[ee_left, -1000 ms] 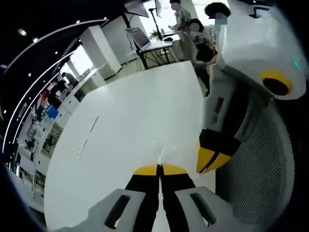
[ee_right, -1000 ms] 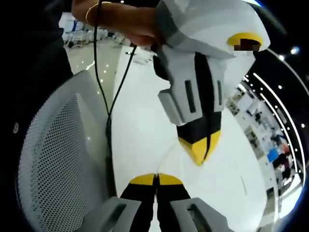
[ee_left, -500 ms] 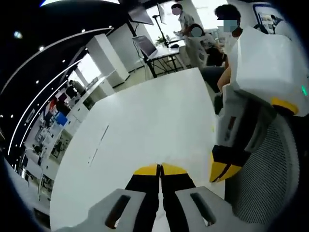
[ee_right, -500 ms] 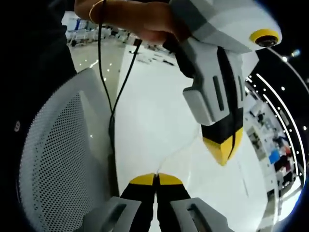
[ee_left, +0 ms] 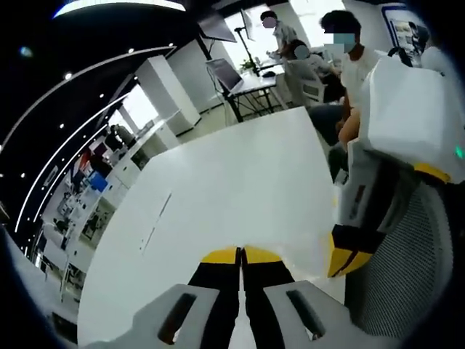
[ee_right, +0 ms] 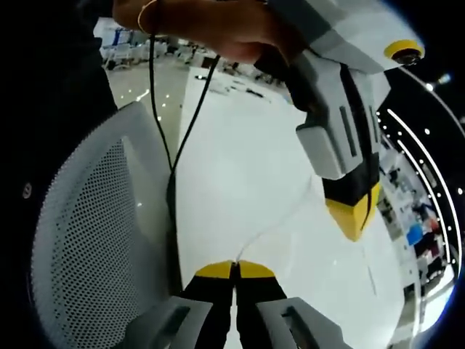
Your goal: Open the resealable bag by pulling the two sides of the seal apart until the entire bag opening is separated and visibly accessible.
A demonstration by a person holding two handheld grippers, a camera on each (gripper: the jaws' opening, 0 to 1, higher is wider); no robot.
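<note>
- Left tool (ee_left: 240, 254): yellow-tipped jaws clenched together, a thin sheet of film pinched between them
- Right tool (ee_right: 234, 269): jaws likewise clamped tight, a faint film edge running up from the tips
- Clear resealable plastic bag (ee_left: 290, 251) is held in the air between the two tools, above the white surface (ee_left: 218, 174); it is almost invisible, showing only as a pale stretched sheet and one thin line (ee_right: 276, 222)
- Just changed: the tools have drawn further apart; in the right gripper view the left tool (ee_right: 354, 218) sits farther out to the side than half a second ago, and in the left gripper view the right tool (ee_left: 343, 256) has slid outward and lower
- Meaning, as a judgement: the two sides of the seal are being pulled apart, the film taut between the grips; whether the full opening has parted cannot be told, the bag being too clear
- Against the earliest frame: the gap between the tips is plainly wider, both grips unchanged
- Nearby: grey mesh chair back (ee_right: 94, 240), a black cable (ee_right: 174, 145) hanging from the hand (ee_right: 211, 25) that carries the left tool
</note>
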